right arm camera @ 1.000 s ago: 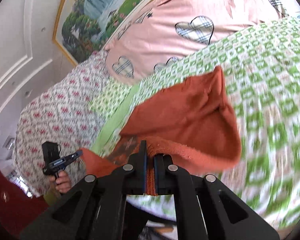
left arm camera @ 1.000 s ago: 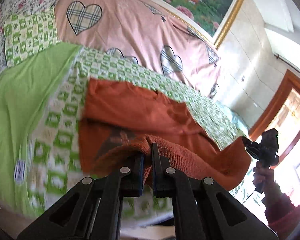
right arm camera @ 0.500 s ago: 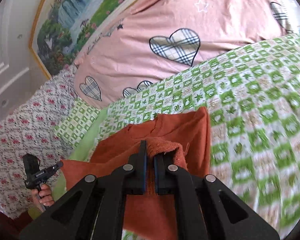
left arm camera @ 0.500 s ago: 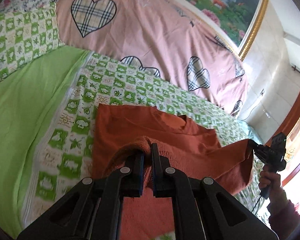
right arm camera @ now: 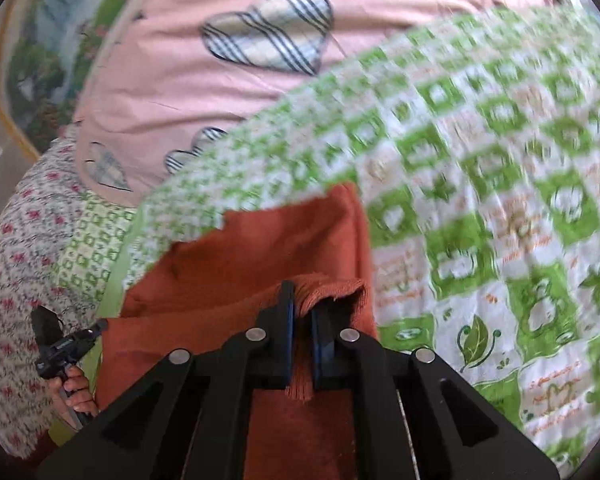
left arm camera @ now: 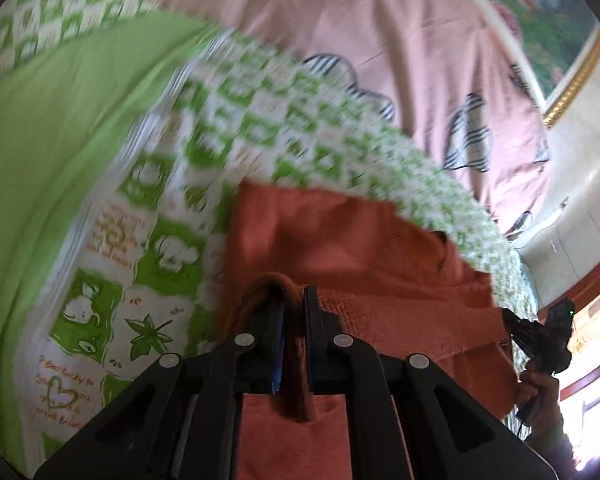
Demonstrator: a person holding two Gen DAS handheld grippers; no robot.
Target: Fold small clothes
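A rust-orange knit sweater (left arm camera: 340,240) lies on the green-and-white patterned bedsheet (left arm camera: 148,264). My left gripper (left arm camera: 294,300) is shut on a folded edge of the sweater at its left side. My right gripper (right arm camera: 302,300) is shut on the sweater's folded edge (right arm camera: 332,284) at its right side. The sweater (right arm camera: 268,248) spreads ahead of both grippers, with its far edge flat on the sheet. The right gripper also shows in the left wrist view (left arm camera: 540,332), and the left gripper in the right wrist view (right arm camera: 68,344).
A pink quilt with plaid hearts (right arm camera: 260,40) lies beyond the sweater. A plain green sheet (left arm camera: 40,140) is on the left. A floral pillow (right arm camera: 16,248) and a framed picture (left arm camera: 556,32) stand at the bed's head. A doorway (left arm camera: 596,320) is at the right.
Both grippers have moved forward and lower over the bed, carrying the held sweater edge toward its far edge. The views are now blurred by motion.
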